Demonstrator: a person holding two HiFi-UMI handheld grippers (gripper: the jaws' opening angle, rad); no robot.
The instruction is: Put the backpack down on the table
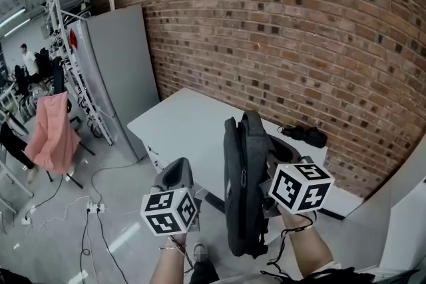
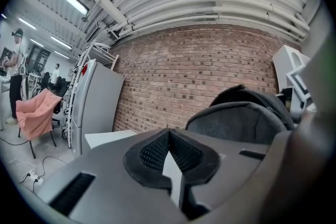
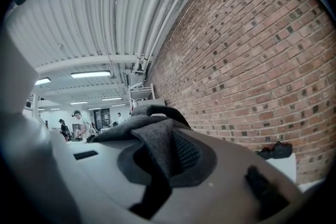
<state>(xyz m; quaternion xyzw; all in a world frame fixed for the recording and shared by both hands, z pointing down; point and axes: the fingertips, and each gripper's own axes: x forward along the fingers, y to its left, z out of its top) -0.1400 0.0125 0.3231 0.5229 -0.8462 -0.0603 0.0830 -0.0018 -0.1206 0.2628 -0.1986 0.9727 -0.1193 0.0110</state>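
A brick wall (image 1: pixel 299 30) backs the white table (image 1: pixel 180 123). My right claw (image 3: pixel 165 157) is clamped on a fold of the backpack (image 1: pixel 243 196), so it hangs upright by the table's near edge, not yet down. My left claw (image 2: pixel 168 152), pads together and empty, waits just left of it.

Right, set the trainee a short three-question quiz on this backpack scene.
1. Of the left claw and the right claw, which grips the dark grey fabric backpack? A) left B) right C) both
2. Fill in: the wall behind the white table is built of red ___.
3. True or false: the backpack already lies flat on the table.
Key: 1 B; 2 brick; 3 false, it hangs upright in front of the table.
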